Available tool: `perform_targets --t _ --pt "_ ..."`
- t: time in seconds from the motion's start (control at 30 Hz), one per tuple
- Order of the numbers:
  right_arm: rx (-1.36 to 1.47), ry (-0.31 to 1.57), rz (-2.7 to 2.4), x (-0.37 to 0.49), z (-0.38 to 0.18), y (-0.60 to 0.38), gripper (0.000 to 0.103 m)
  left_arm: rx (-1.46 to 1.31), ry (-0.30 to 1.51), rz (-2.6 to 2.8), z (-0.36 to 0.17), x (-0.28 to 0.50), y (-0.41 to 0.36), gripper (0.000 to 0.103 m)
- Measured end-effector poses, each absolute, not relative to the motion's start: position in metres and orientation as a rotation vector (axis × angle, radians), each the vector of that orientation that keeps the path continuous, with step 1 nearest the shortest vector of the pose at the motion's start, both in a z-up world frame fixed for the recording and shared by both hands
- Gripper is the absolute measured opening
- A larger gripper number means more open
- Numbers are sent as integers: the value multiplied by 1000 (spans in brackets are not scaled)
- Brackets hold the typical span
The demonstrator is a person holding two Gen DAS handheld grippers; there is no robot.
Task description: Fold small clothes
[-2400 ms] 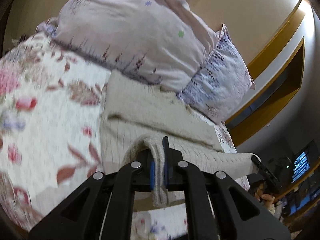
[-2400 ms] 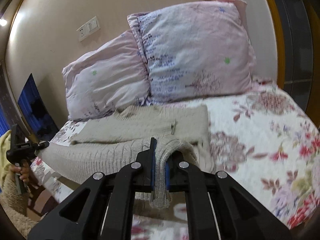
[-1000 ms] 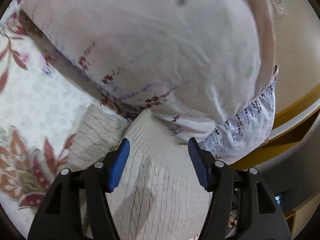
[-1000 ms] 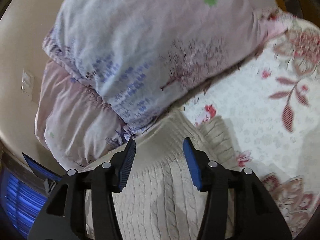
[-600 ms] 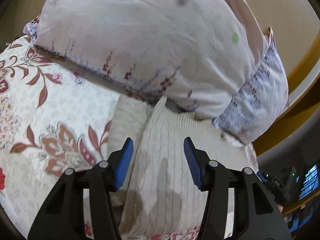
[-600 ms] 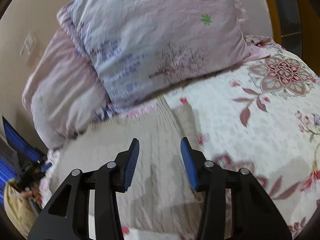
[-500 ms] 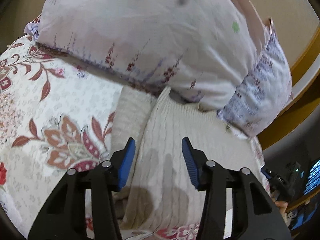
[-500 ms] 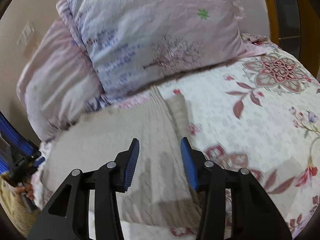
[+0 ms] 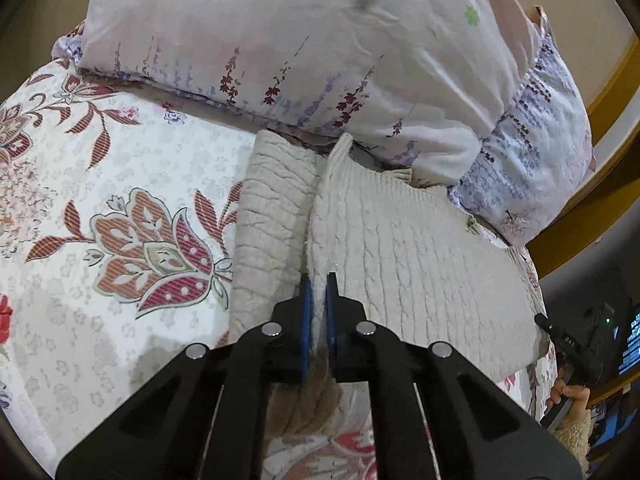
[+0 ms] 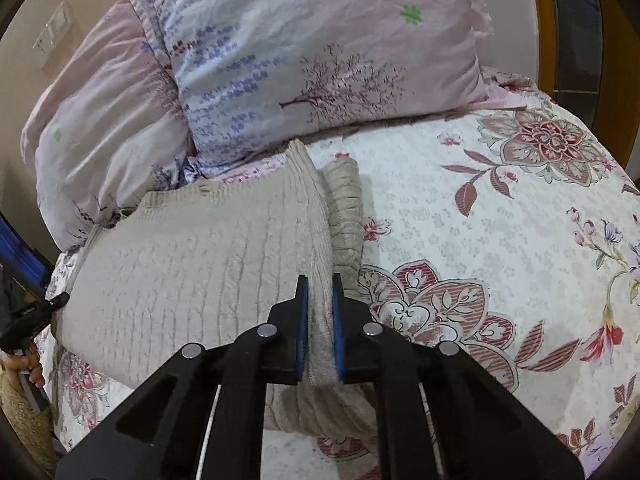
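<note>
Clamped on the left side edge of the cream cable-knit sweater (image 9: 420, 264): the left tongs (image 9: 316, 304), blue pads (image 9: 305, 312) pressed together with a ridge of knit pinched between them. Clamped likewise on the opposite side edge of the same sweater (image 10: 192, 264): the right tongs (image 10: 320, 312), pads (image 10: 337, 332) closed on a thick fold of fabric. Spread flat across the floral quilt (image 9: 100, 200) of the bed, body folded over on itself, top edge nearly touching the pillows. Seen from the left wrist: a ribbed sleeve (image 9: 268, 216) lying just beside the pinched edge toward 10 o'clock, the main knit panel stretching away toward 2 o'clock. Seen from the right wrist: the other sleeve (image 10: 344, 208) tucked at 1 o'clock of the tongs, the panel running off toward 9 o'clock. Behind the sweater at 12 o'clock, two pillows: a pale pink one (image 9: 300, 40) and a lilac-printed one (image 10: 320, 52), overlapping each other. At the far edge of each view, a hand (image 9: 572, 396) on the opposite tool's dark handle (image 9: 576, 344); in the right-wrist picture, possibly only fingertips (image 10: 28, 364) visible, too small to be sure. Quilt (image 10: 500, 220) bare toward 3 o'clock in the right view, printed with red and pink flowers.
</note>
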State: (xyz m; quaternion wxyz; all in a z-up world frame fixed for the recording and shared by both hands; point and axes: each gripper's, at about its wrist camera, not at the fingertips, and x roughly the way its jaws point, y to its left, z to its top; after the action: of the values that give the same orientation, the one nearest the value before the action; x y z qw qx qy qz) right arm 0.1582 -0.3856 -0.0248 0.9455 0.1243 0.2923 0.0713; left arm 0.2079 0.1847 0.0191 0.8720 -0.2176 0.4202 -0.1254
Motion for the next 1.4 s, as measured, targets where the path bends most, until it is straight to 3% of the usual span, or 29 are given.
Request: perform_targets --t 0.37,0.47,0.57,0.6,0.73,0.9,0.97,1.13,1.3,1.4 --pt "211 644 67 160 -38 -380 9 -405 885 -228 12 200 184 8" --pt "169 649 36 161 -33 -374 14 -382 880 -223 15 200 181 14" --pt "155 595 13 154 -20 -370 28 -377 842 -209 26 196 182 35" --pt "147 569 19 151 -16 -367 30 -361 797 -191 34 191 181 43" --pt "89 544 108 152 -6 -341 32 -304 704 -231 55 181 164 58" --pt "54 595 169 164 -13 -313 32 -226 753 -303 50 185 129 62" --pt "26 653 161 171 -26 -304 39 -209 802 -298 39 190 123 63" --pt "14 667 136 170 -26 -298 41 -115 841 -284 27 192 110 70" --pt "38 608 187 170 -11 -285 49 -301 761 -257 48 191 147 81" --pt "15 602 237 178 -6 -264 50 -463 779 -225 44 199 178 82"
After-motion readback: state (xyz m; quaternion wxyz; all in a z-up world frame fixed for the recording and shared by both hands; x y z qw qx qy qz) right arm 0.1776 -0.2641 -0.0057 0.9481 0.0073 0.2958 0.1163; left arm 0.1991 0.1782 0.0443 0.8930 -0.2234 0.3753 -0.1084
